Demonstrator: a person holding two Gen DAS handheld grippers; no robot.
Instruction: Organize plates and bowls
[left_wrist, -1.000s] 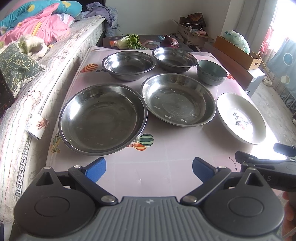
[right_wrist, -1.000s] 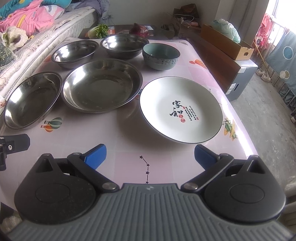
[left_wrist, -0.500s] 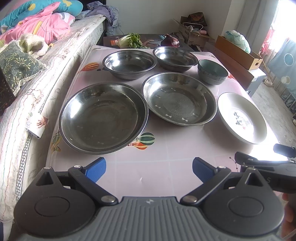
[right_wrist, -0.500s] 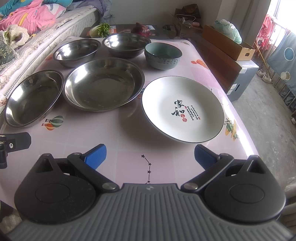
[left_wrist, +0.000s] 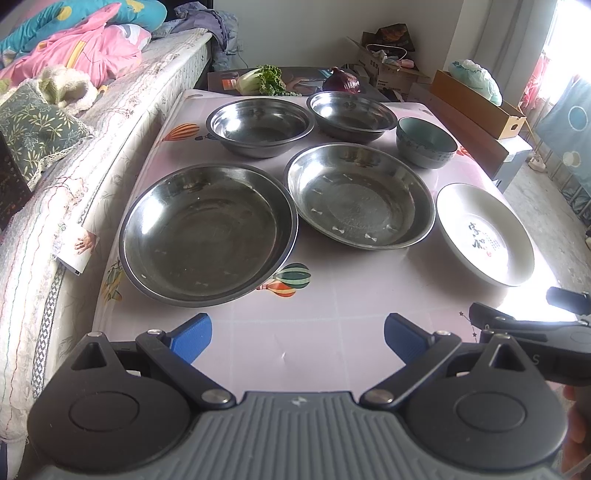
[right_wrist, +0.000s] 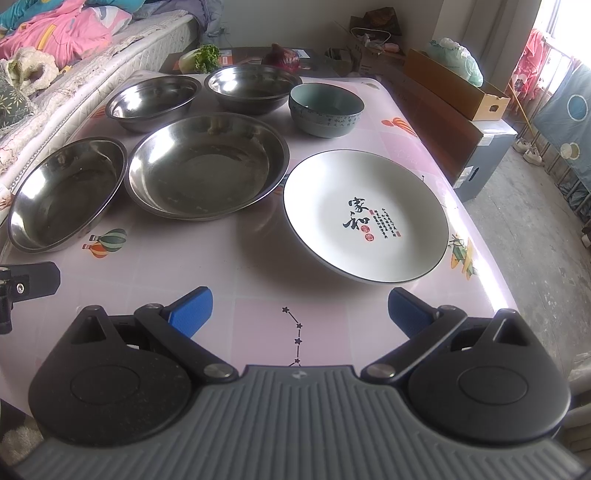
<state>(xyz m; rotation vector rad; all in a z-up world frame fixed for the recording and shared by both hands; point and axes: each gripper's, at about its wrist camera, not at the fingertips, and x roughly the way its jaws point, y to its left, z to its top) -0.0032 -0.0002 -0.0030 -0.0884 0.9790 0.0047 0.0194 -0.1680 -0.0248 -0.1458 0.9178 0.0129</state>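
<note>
On the pink table (left_wrist: 332, 339) lie two wide steel plates: the left steel plate (left_wrist: 207, 236) and the right steel plate (left_wrist: 358, 195). Behind them stand two steel bowls, one at the back left (left_wrist: 260, 125) and one at the back right (left_wrist: 351, 114), with a grey-green ceramic bowl (left_wrist: 424, 142) beside them. A white plate with black characters (right_wrist: 365, 216) lies at the right. My left gripper (left_wrist: 297, 338) hovers open at the near edge, short of the left steel plate. My right gripper (right_wrist: 299, 310) is open just short of the white plate.
A bed with pink bedding (left_wrist: 74, 55) runs along the table's left side. Greens (left_wrist: 262, 83) and a red onion (left_wrist: 341, 81) sit beyond the far edge. Cardboard boxes (right_wrist: 454, 88) line the right; bare floor (right_wrist: 535, 240) lies below them.
Both grippers have drifted slightly forward toward the dishes. The dishes have not moved and both grippers stay open.
</note>
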